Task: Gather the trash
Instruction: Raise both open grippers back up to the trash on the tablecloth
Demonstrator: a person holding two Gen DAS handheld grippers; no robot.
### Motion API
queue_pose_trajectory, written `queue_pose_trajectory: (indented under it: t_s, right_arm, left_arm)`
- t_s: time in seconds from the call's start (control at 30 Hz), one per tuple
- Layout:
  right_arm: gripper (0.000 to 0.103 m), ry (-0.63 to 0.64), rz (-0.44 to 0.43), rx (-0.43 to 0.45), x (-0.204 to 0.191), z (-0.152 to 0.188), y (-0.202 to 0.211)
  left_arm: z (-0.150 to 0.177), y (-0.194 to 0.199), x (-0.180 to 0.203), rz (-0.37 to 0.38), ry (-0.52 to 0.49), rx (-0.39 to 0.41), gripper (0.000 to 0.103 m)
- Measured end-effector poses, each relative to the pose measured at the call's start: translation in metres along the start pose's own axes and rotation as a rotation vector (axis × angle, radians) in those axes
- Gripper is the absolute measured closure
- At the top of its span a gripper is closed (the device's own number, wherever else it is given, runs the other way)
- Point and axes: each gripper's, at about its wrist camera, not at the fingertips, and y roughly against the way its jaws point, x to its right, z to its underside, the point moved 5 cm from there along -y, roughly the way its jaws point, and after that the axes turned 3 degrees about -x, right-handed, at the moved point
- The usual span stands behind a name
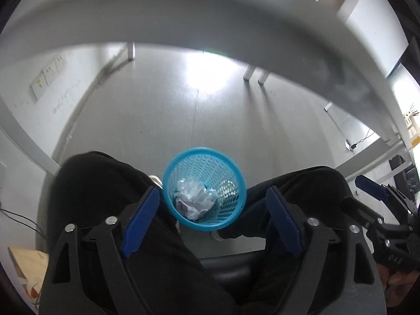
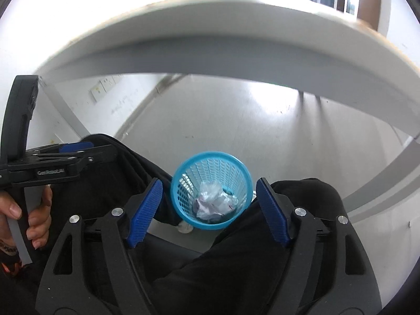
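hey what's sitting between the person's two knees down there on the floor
A blue mesh wastebasket stands on the floor between the black-trousered legs, with crumpled trash inside. Both wrist views show it, framed by each open tool.

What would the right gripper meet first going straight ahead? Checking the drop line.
Probably the blue mesh basket and the crumpled trash in it: the open right gripper frames its mouth, though depth is unclear.

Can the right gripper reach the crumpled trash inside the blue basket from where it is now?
Probably yes. The right gripper is open and empty, above the blue basket, whose mouth faces it uncovered. The crumpled trash lies at the bottom; the narrow mesh wall and the person's knees beside it may crowd the open fingers.
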Motion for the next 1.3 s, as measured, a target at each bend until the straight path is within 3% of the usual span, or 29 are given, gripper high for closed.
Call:
queue_pose_trajectory:
  t_s: [0.13, 0.27, 0.5, 0.77, 1.1, 1.3]
  right_arm:
    - [0.024, 0.027, 0.009, 0.071, -0.010, -0.001, 0.035]
    - [0.019, 0.041, -0.009, 0.143, -0.018, -0.010, 0.065]
    - [0.010, 0.059, -0.024, 0.235, -0.019, -0.042, 0.098]
    - [0.009, 0.024, -0.004, 0.319, -0.002, -0.098, 0.116]
    - [0.009, -0.023, 0.021, 0.315, 0.025, -0.155, 0.096]
    - [0.009, -0.050, 0.032, 0.309, 0.043, -0.194, 0.081]
  left_arm:
    - [0.010, 0.048, 0.006, 0.004, -0.034, 0.101, 0.006]
    - [0.012, 0.085, 0.012, -0.034, -0.100, 0.190, 0.006]
    - [-0.014, 0.127, 0.016, -0.027, -0.110, 0.328, 0.006]
    - [-0.070, 0.143, 0.024, -0.006, -0.138, 0.392, 0.006]
    - [-0.140, 0.144, 0.037, -0.027, -0.201, 0.450, 0.006]
    - [-0.176, 0.126, 0.046, -0.007, -0.225, 0.424, 0.006]
